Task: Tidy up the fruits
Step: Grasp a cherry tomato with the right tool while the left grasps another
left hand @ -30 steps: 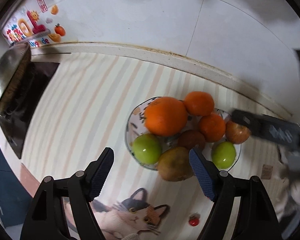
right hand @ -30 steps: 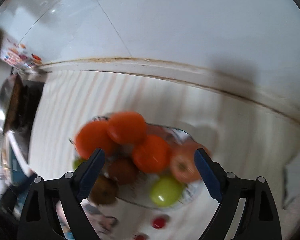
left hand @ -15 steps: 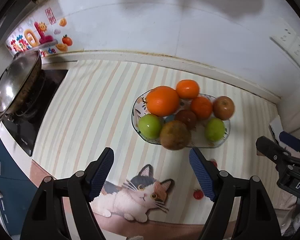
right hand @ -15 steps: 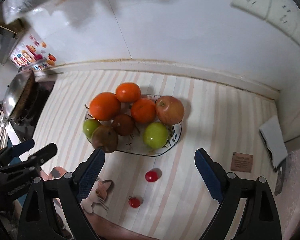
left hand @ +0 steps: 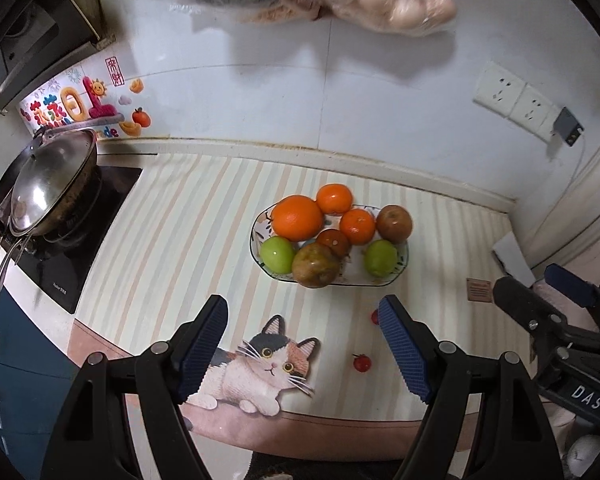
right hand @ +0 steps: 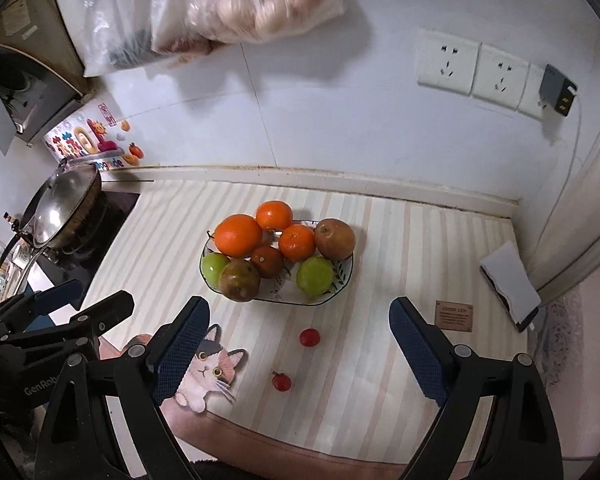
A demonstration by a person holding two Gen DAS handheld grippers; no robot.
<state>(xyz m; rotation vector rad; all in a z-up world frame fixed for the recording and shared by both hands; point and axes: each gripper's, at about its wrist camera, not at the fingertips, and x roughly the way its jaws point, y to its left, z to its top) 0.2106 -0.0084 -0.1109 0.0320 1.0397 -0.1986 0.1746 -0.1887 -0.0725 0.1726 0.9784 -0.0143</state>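
Note:
A patterned plate [left hand: 402, 266] [right hand: 344, 284] on the striped counter mat holds several fruits: a large orange [left hand: 297, 218] [right hand: 238, 235], two tangerines, two green apples, a red-brown apple [right hand: 335, 239] and brown fruits. Two small red fruits lie on the mat in front of the plate [right hand: 309, 337] [right hand: 281, 381]; one also shows in the left wrist view [left hand: 362, 363]. My left gripper [left hand: 302, 346] is open and empty, well back from the plate. My right gripper [right hand: 298, 346] is open and empty, above the small red fruits.
A lidded wok [left hand: 48, 184] sits on a black hob [left hand: 80, 248] at the left. Wall sockets [right hand: 472, 70] and hanging plastic bags [right hand: 240, 4] are above. A small card [right hand: 454, 315] and a notebook [right hand: 508, 280] lie at the right. The counter's front edge is close.
Both grippers have pulled back and up from the plate, so the whole counter, wall and hanging bags now show. The fruits have not moved.

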